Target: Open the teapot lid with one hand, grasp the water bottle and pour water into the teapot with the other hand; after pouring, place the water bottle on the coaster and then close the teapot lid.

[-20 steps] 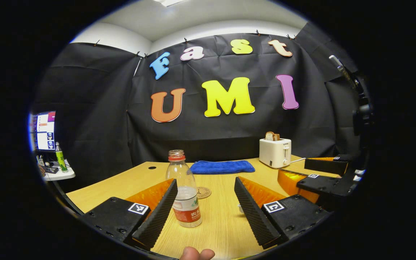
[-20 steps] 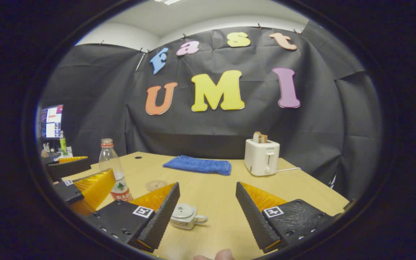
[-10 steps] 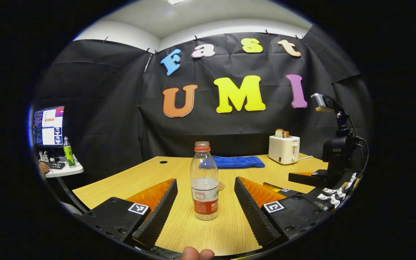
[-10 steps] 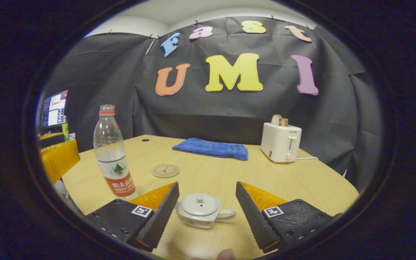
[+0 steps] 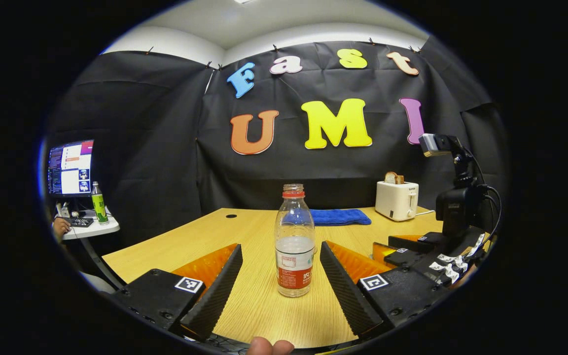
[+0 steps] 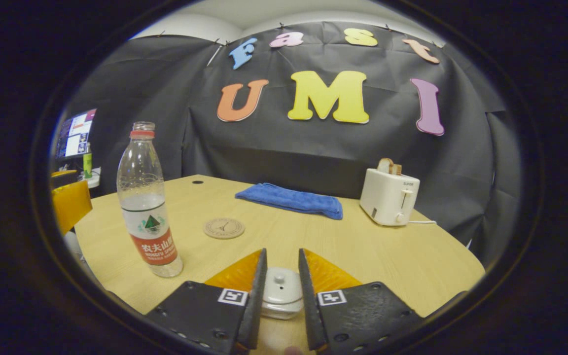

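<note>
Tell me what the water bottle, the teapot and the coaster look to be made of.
Water bottle: clear thin plastic, see-through with a printed label and red neck ring.
Teapot: likely glazed ceramic, pale with a soft sheen.
Coaster: probably wood or cork, a matte tan disc with a dark print.

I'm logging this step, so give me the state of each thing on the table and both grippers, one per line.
water bottle: upright on the table, uncapped, partly full.
teapot: lid on.
right gripper: narrowed around the teapot lid, contact unclear.
left gripper: open, bottle between its fingers, untouched.
coaster: bare.
toaster: bread sticking up.
blue cloth: folded flat.
</note>
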Demonstrator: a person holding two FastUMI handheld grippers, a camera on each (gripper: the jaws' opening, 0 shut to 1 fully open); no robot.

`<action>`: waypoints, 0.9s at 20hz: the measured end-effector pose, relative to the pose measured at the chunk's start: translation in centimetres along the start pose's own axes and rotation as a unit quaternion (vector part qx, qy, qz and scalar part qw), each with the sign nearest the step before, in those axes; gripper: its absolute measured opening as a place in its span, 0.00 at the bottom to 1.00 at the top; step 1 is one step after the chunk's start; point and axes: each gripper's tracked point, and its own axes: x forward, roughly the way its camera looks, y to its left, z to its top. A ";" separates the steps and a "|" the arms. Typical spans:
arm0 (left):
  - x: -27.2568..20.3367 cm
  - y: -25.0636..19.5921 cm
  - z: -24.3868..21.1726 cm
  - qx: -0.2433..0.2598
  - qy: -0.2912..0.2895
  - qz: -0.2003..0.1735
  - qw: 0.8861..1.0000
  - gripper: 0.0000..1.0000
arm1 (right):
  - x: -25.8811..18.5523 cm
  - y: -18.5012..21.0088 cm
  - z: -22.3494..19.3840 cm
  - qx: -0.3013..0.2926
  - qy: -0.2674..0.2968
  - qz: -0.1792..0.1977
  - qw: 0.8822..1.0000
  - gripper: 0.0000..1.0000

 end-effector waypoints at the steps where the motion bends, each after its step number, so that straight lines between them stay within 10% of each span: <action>1: 0.1 0.0 0.0 -0.002 0.001 0.000 1.000 0.99 | 0.1 0.3 -0.1 0.002 0.003 0.007 1.000 0.30; 3: 0.2 -0.1 -0.1 -0.006 0.002 -0.003 1.000 0.99 | 0.3 0.8 -0.4 0.001 0.008 0.018 1.000 0.07; 6: 0.4 -0.1 -0.6 -0.010 0.008 -0.007 1.000 0.99 | 0.1 0.8 -0.2 -0.008 0.007 0.023 1.000 0.00; 18: 3.3 -2.6 -5.7 -0.046 0.085 -0.062 0.993 1.00 | -2.2 -0.4 3.2 0.019 -0.024 0.041 0.999 0.00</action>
